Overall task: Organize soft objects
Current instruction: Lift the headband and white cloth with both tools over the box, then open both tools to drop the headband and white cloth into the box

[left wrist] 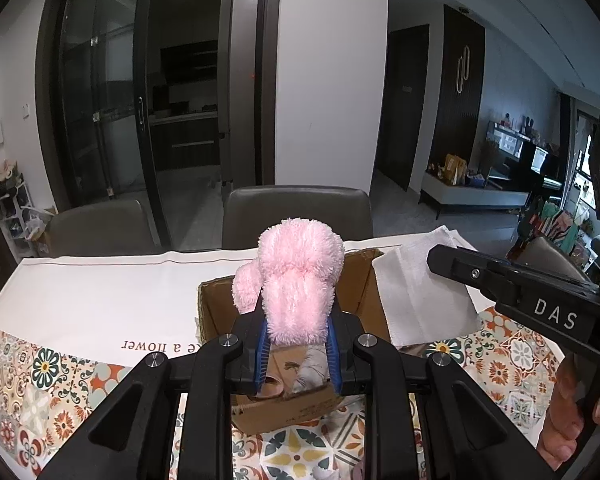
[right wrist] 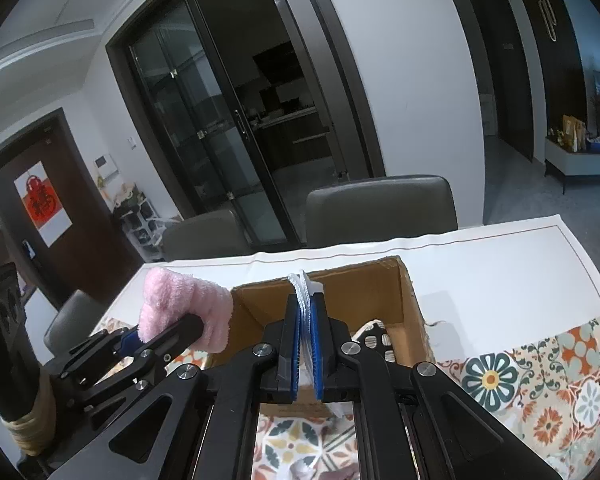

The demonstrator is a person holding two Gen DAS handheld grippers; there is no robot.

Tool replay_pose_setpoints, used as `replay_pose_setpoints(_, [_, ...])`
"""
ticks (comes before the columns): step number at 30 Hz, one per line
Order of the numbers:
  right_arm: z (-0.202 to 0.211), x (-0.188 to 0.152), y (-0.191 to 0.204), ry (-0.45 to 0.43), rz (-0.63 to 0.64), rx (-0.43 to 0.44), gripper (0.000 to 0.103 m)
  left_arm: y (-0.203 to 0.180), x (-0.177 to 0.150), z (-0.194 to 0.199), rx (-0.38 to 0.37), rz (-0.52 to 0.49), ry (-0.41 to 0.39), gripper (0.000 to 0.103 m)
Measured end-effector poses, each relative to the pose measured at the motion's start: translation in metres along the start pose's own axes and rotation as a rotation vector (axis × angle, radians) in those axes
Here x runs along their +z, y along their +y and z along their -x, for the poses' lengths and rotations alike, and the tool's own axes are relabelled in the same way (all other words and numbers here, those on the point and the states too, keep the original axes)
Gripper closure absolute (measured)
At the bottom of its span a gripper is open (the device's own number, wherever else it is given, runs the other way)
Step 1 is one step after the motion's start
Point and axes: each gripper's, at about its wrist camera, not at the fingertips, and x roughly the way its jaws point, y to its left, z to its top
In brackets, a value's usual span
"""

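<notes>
My left gripper is shut on a fluffy pink cloth and holds it above an open cardboard box. The pink cloth also shows in the right wrist view, left of the box. My right gripper is shut on a thin white cloth over the box. In the left wrist view that white cloth hangs from the right gripper's fingers, beside the box. Some items lie inside the box.
The box stands on a table with a white and patterned tablecloth. Two grey chairs stand at the far edge. Glass sliding doors are behind them. A low cabinet stands at the far right.
</notes>
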Motion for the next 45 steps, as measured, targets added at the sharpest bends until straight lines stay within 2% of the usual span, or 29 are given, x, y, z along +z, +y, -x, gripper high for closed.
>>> replay_pose_setpoints(17, [-0.061,-0.001,-0.019,0.096,-0.013,-0.007,0.097,0.003,-0.002,-0.059,-0.001,0.002,0.099,0.079])
replay_pose_setpoints(22, [-0.075,-0.006,-0.023,0.134,-0.013,0.002,0.096,0.004,-0.007,-0.071,-0.004,0.012,0.143,0.074])
replay_pose_setpoints(25, [-0.082,-0.008,-0.024,0.161,-0.017,0.008,0.091,0.004,-0.008,-0.074,-0.009,0.013,0.154,0.068])
replay_pose_setpoints(28, [-0.088,-0.008,-0.026,0.175,-0.020,-0.008,0.071,0.006,-0.009,-0.073,0.001,0.007,0.152,0.063])
replay_pose_setpoints(29, [-0.088,-0.008,-0.027,0.171,-0.022,-0.008,0.069,0.006,-0.010,-0.072,0.004,0.005,0.153,0.062])
replay_pose_setpoints(34, [-0.085,-0.007,-0.027,0.163,-0.015,-0.031,0.067,0.005,-0.010,-0.068,0.015,-0.008,0.140,0.053])
replay_pose_setpoints(45, [-0.061,-0.014,-0.025,0.153,-0.023,-0.073,0.061,0.003,-0.016,-0.037,0.048,-0.017,0.109,0.051])
